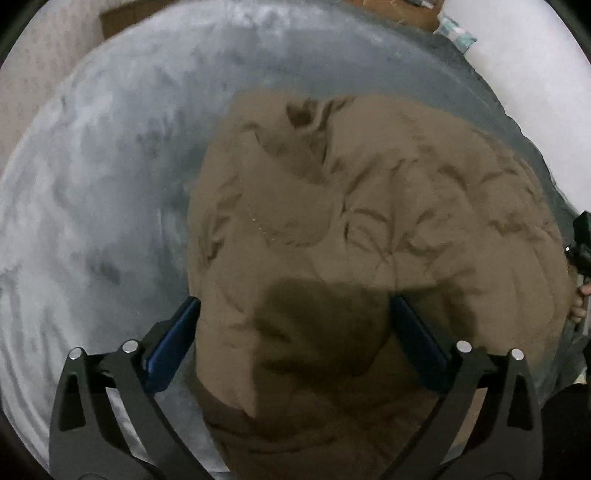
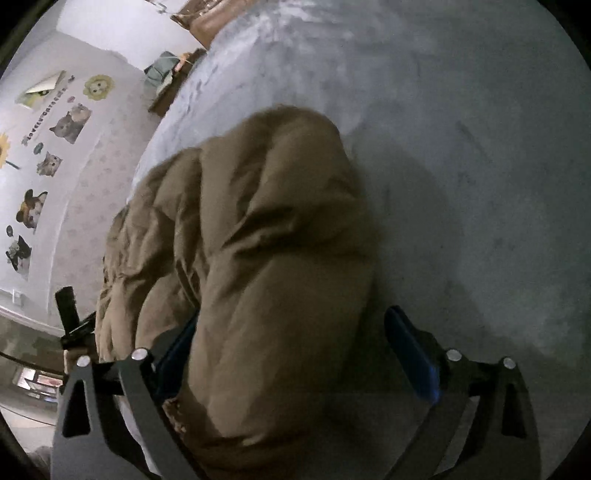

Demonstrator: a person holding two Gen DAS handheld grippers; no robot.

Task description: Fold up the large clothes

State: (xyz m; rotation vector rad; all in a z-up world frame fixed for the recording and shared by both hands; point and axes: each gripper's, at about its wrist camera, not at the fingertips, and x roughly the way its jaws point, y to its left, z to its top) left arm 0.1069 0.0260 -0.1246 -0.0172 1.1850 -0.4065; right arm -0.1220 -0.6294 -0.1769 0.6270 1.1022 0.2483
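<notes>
A large brown padded coat (image 1: 362, 229) lies crumpled on a grey fleece blanket (image 1: 110, 166). My left gripper (image 1: 293, 306) is open, its blue pads wide apart over the coat's near edge, with coat fabric lying between them. In the right wrist view the same coat (image 2: 258, 240) bulges up on the blanket (image 2: 461, 166). My right gripper (image 2: 288, 321) is open too, with a thick fold of the coat between its fingers. The right gripper shows at the right edge of the left wrist view (image 1: 581, 243), and the left gripper at the left of the right wrist view (image 2: 70, 314).
A white wall with cat and flower stickers (image 2: 48, 147) stands left of the bed. A white pillow (image 1: 524, 74) lies at the far right. A brown wooden frame (image 2: 201, 22) and some small items sit past the blanket's far edge.
</notes>
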